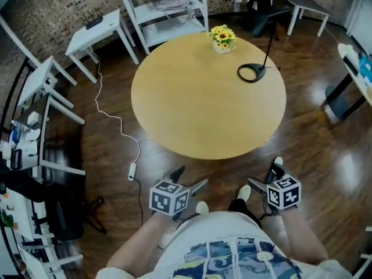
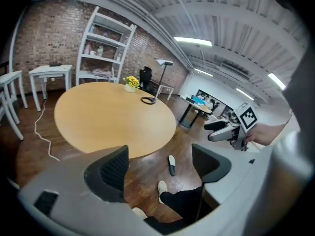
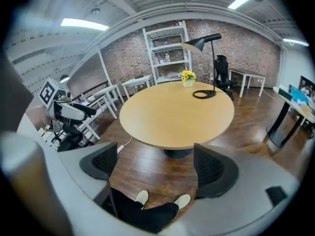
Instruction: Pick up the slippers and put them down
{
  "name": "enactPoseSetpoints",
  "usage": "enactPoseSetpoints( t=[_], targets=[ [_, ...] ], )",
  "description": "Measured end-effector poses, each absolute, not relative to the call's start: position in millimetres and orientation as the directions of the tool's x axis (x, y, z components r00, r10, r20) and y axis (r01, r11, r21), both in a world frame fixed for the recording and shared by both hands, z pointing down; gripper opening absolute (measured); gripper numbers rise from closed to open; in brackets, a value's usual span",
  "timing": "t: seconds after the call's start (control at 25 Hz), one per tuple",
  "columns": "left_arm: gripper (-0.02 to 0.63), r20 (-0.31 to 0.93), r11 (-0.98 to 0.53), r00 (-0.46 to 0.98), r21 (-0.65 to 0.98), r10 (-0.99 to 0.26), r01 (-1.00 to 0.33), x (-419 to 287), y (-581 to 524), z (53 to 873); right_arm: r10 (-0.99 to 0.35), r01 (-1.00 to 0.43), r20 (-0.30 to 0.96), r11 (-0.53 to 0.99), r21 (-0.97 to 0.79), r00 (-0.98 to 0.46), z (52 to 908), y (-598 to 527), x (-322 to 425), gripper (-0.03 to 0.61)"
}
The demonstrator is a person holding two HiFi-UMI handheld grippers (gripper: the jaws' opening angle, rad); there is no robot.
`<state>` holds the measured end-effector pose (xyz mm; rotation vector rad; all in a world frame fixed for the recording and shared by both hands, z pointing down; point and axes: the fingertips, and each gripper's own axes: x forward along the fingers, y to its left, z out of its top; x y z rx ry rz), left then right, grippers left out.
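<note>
One slipper, dark with a white sole edge, lies on the wood floor beside the round table. In the head view only its white tip shows, just beyond my right gripper. My left gripper hovers at waist height over the floor, open and empty. In the left gripper view the slipper shows on the floor between the open jaws of the left gripper. The right gripper is open too, holding nothing, with no slipper in its own view. No second slipper is visible.
The person's feet in white shoes stand close to the table edge. On the table are a flower pot and a lamp base. A cable runs across the floor at left; white shelves stand behind.
</note>
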<state>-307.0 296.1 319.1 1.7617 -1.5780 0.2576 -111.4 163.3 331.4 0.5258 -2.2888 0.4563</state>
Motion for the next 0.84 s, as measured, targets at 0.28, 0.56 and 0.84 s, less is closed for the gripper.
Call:
enactPoseSetpoints(
  t=[0.28,0.56,0.84],
  targets=[
    [0.405,0.624,0.216,0.084,0.389,-0.777,-0.896,-382,410,335,-0.174,-0.416,0.694,0.888,-0.196,-0.699,314,238,-163,0.503],
    [0.407,0.628,0.192,0.117,0.403,-0.770,-0.895,-382,428,344,-0.171,-0.413,0.707,0.892,-0.185,-0.686,313,270,-159,0.503],
    [0.407,0.633,0.153,0.140,0.385,-0.761,-0.910,-378,401,345,-0.188,-0.436,0.702,0.880,-0.191,-0.687,319,252,-159,0.503]
  ],
)
